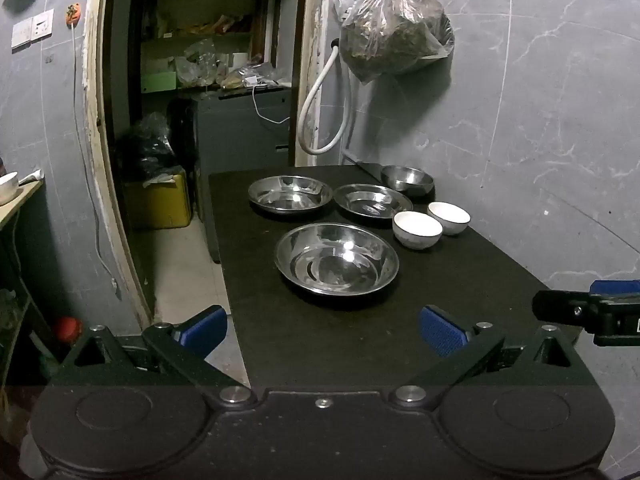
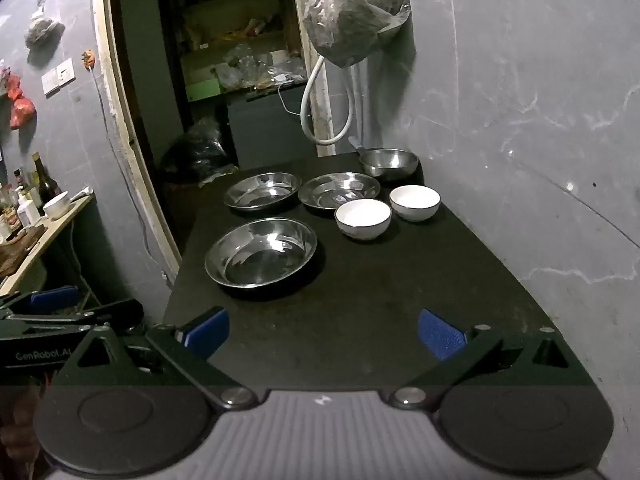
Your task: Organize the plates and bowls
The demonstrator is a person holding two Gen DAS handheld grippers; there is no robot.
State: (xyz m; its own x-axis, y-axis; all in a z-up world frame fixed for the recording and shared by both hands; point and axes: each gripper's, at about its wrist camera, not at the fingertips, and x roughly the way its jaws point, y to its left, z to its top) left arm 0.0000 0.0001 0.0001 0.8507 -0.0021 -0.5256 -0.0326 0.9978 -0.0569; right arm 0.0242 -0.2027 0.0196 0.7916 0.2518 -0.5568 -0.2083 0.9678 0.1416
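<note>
A cramped home kitchen corner: steel plates point(image 1: 337, 258) and white bowls point(image 1: 417, 229) on a dark tabletop point(image 1: 328, 344), bottles point(image 2: 24, 196) on a side counter (left), a pantry shelf point(image 1: 208, 40) through the doorway.

The hanging plastic bag point(image 1: 396, 28) holds dark contents too blurred to identify.

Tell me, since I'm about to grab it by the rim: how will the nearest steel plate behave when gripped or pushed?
The nearest steel plate looks thin and shiny, so it is probably light, stiff and slippery between the pads. Its flared rim is low, so a one-sided grip may tilt it. Pushed, it would likely slide on the black table rather than tip.
</note>
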